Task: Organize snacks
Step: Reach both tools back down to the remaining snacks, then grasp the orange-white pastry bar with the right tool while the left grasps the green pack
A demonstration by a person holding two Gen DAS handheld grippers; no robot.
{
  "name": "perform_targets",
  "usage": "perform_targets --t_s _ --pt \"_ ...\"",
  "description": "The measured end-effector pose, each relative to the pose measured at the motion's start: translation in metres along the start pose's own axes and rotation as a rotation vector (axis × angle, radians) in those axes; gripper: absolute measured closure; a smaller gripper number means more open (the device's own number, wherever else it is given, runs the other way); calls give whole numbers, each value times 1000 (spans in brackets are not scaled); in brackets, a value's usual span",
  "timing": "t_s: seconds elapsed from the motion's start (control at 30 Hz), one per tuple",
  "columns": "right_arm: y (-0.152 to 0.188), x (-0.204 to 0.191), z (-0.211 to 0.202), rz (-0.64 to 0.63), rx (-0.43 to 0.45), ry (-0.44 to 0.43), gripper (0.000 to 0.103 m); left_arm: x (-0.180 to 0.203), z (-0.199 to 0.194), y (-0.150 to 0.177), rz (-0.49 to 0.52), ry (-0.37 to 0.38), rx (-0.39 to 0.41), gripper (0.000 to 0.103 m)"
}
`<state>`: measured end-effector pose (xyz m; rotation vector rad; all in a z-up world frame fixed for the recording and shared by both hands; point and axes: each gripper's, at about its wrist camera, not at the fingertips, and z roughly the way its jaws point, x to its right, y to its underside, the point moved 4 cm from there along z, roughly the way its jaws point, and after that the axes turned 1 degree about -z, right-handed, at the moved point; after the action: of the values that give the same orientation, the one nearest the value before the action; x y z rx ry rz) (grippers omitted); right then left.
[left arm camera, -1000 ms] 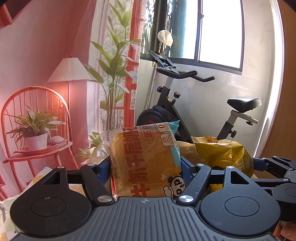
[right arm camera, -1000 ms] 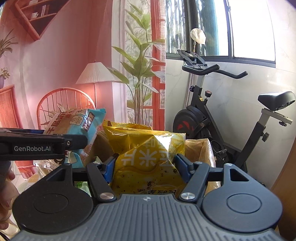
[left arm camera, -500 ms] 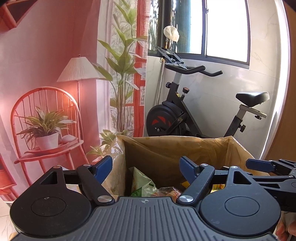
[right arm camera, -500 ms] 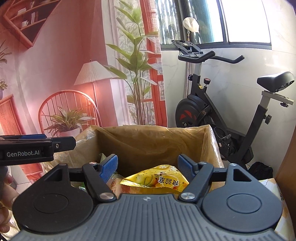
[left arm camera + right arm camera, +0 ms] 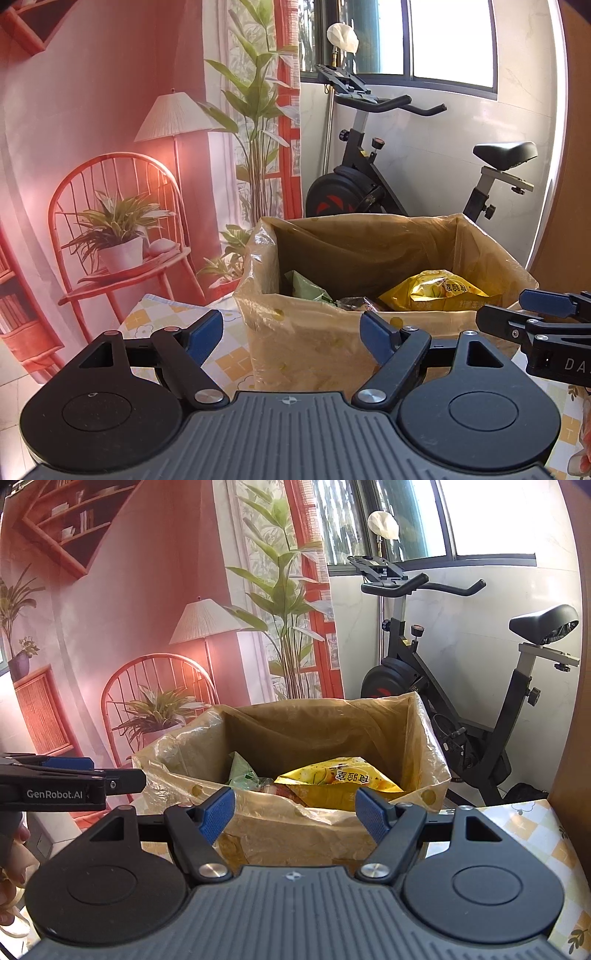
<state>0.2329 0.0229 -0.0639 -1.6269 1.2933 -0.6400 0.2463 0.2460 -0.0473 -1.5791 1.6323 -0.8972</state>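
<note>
Both grippers hang just in front of the box (image 5: 332,343), which stands on a worktop (image 5: 159,317) covered with a yellow-and-white checked cloth. Left gripper (image 5: 291,332): fingers spread wide, nothing between them, blue pads level with the near wall of the box. Right gripper (image 5: 291,814): fingers likewise wide apart and empty, aimed at the same near wall. The box is brown cardboard, lined with a clear yellowish plastic bag (image 5: 177,746) whose edge folds out over the rim. Inside the box: a yellow snack bag (image 5: 340,782) lies on top toward the right, print facing up; a green packet (image 5: 240,771) stands against the left side; between them a darker wrapper, too hidden to make out. In the left wrist view the right gripper's tip shows at the right of the box; in the right wrist view the left gripper sits off the box's left side, with part of a hand (image 5: 11,878) behind it. Behind the box: an exercise bike (image 5: 369,184) under a window, and a backdrop printed with a chair, lamp and plants.
</note>
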Motion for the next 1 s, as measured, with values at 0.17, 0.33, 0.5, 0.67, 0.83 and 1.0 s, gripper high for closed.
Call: perform_targets --t_s 0.17,0.33,0.5,0.67,0.83,1.0 --pt "21 -6 -10 11 -14 -10 28 -7 -8 15 -5 14 -28 20" --pt "61 -6 -17 31 -77 -13 28 -23 -12 47 -14 26 -74 20" --pt "118 -2 -15 80 -213 -17 28 -42 -10 90 -19 26 -150 20" --pt "157 -7 -18 79 -324 -14 28 -50 -11 129 -35 46 -206 20" --pt "184 -15 -29 94 -424 21 28 -43 -13 151 -34 71 -221 21" --pt "199 -17 -36 159 -511 14 28 -31 -11 164 -28 99 -218 21"
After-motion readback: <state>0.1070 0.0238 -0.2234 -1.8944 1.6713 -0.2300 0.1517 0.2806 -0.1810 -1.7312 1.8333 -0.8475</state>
